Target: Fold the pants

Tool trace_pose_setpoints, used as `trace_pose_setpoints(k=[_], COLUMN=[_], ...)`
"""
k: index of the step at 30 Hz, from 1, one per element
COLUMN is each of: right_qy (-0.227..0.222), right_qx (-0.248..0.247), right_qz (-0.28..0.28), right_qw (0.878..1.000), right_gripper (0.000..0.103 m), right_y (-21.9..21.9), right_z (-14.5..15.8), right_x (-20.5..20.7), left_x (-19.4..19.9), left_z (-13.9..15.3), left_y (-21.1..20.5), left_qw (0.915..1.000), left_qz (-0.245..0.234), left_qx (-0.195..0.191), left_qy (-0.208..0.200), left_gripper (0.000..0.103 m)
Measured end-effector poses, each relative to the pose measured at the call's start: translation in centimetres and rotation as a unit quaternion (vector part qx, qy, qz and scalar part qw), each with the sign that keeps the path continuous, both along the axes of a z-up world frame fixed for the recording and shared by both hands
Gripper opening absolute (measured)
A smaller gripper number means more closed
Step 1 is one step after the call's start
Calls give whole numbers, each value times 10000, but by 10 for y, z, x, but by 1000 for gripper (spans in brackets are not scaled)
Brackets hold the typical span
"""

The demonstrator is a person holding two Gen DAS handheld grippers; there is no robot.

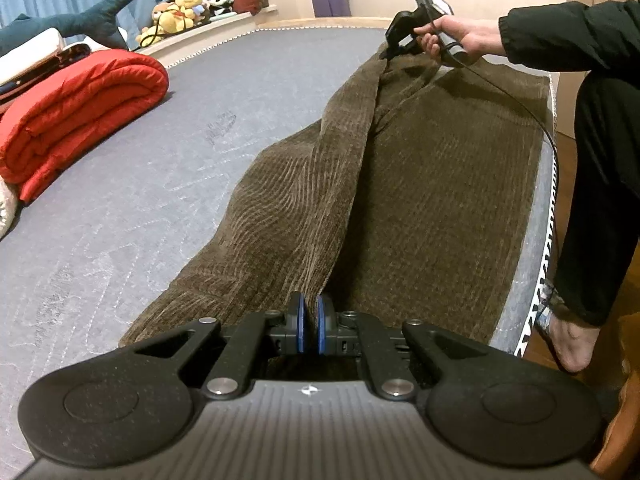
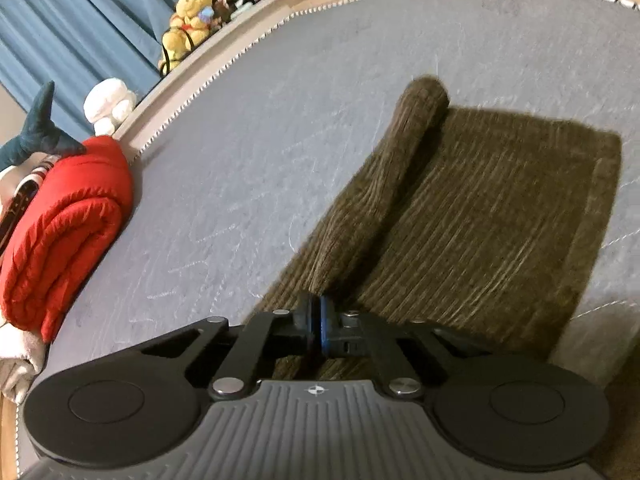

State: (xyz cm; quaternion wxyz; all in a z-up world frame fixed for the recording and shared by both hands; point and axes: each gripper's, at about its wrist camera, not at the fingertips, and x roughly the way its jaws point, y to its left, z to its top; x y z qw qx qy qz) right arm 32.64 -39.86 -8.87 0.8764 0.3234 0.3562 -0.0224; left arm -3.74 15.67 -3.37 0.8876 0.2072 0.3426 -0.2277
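Brown corduroy pants [image 1: 432, 184] lie lengthwise on a grey mattress [image 1: 160, 184] near its right edge. A raised ridge of the fabric [image 1: 348, 148] runs between my two grippers. At the near end, my left gripper [image 1: 312, 320] is shut with its blue pads pinching the cloth. A hand in a black sleeve holds my right gripper [image 1: 386, 54] at the far end, pressed to the top of that ridge. In the right wrist view the right gripper [image 2: 316, 320] is shut on the pants [image 2: 500, 216], and the ridge [image 2: 400, 168] rolls away from its pads.
A folded red quilt [image 1: 76, 112] lies on the left of the mattress, with a plush shark [image 1: 92, 16] behind it. Soft toys [image 1: 180, 8] sit on a ledge by blue curtains. The person's leg [image 1: 600, 200] and foot stand by the bed's right edge; a black cable [image 1: 532, 116] crosses the pants.
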Motion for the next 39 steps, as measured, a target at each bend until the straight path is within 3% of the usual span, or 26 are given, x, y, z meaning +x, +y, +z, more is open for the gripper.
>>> trace_pose_setpoints(k=[8, 13, 17, 19, 21, 23, 25, 27, 28, 29, 30, 32, 34, 39], right_qy=[-514, -348, -393, -311, 106, 632, 939, 967, 858, 730, 680, 545, 554, 550], right_qx=[-532, -764, -973, -997, -869, -472, -181, -127, -75, -11, 12, 8, 124, 980], right_qz=[-139, -340, -594, -716, -889, -1029, -1069, -1239, -1258, -1233, -1279, -1484, -1714, -2176], right_qw=[9972, 9959, 9927, 9919, 9922, 9916, 9897, 9875, 9883, 9897, 9894, 9874, 9836, 9695], right_gripper=[2, 2, 2, 2, 2, 3, 7, 9, 22, 43, 50, 52, 52, 52], right_y=[-19, -32, -27, -28, -37, -50, -60, -68, -74, -81, -85, -104, -124, -167], right_z=[70, 103, 116, 110, 91, 67, 48, 44, 45, 47, 47, 43, 31, -1], right_x=[-61, -135, -219, -257, -287, -300, -304, -304, -301, -297, -293, -285, -280, -266], left_x=[-9, -20, -31, -38, -44, -48, -51, -55, -57, -59, -61, -62, -58, -19], left_z=[6, 9, 19, 20, 14, 7, 6, 16, 24, 32, 40, 50, 57, 76], left_y=[2, 11, 16, 21, 23, 23, 23, 28, 32, 37, 42, 45, 43, 28], left_qw=[9997, 9995, 9994, 9998, 9997, 9985, 9981, 9992, 9992, 9985, 9974, 9957, 9938, 9887], left_qz=[88, 142, 196, 137, -2, -106, -107, -51, -16, 29, 87, 241, 441, 1065], left_qx=[-12, 28, -16, -114, -74, 56, 92, -58, -271, -512, -721, -844, -882, -806], left_qy=[-219, -284, -291, -112, 216, 537, 602, 393, 288, 187, 30, -292, -520, -677], left_gripper=[7, 6, 6, 6, 7, 9, 10, 10, 11, 16, 19, 26, 26, 27])
